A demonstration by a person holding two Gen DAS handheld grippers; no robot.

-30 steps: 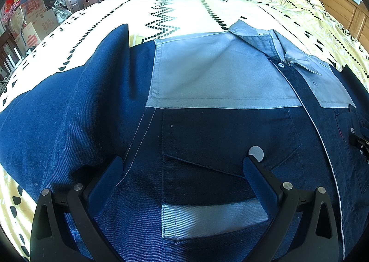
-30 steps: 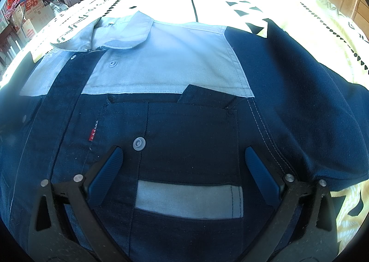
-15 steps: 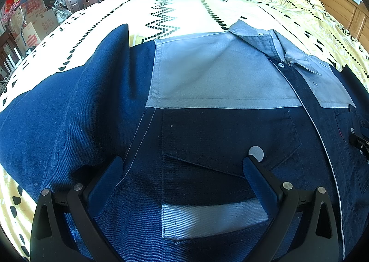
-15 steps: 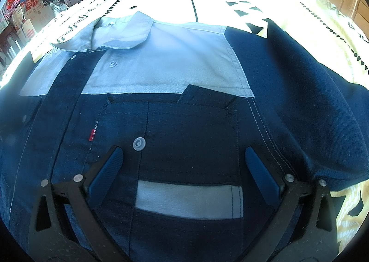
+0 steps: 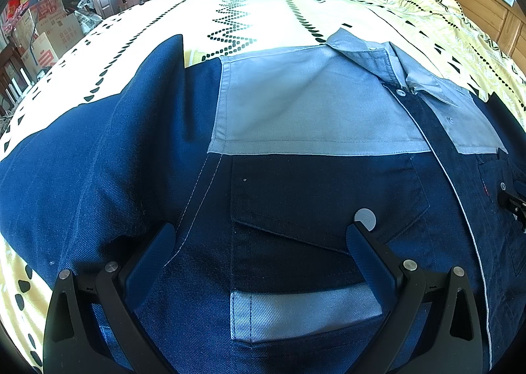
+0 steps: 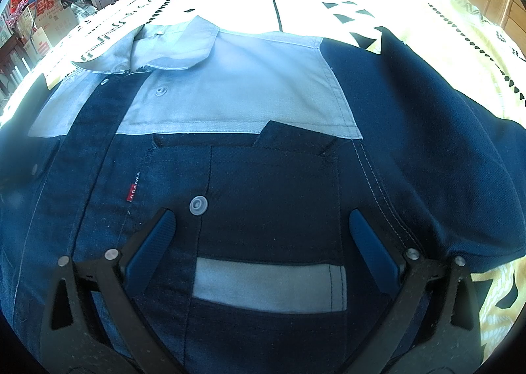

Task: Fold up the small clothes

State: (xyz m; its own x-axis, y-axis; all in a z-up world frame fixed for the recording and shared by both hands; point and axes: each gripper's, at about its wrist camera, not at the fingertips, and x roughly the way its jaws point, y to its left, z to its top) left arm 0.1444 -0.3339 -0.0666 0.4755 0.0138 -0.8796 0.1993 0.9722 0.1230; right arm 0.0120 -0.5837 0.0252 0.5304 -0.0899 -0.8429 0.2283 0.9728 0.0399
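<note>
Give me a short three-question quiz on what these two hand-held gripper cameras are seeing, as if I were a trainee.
1. True or false: the shirt lies spread flat, front up, on the patterned bedspread.
2. The left hand-held gripper is: A) open, B) shut on the collar, C) out of view.
3. What colour is the small label beside the pocket that the right hand-held gripper hangs over?

Key: 1 true; 2 A; 3 red.
</note>
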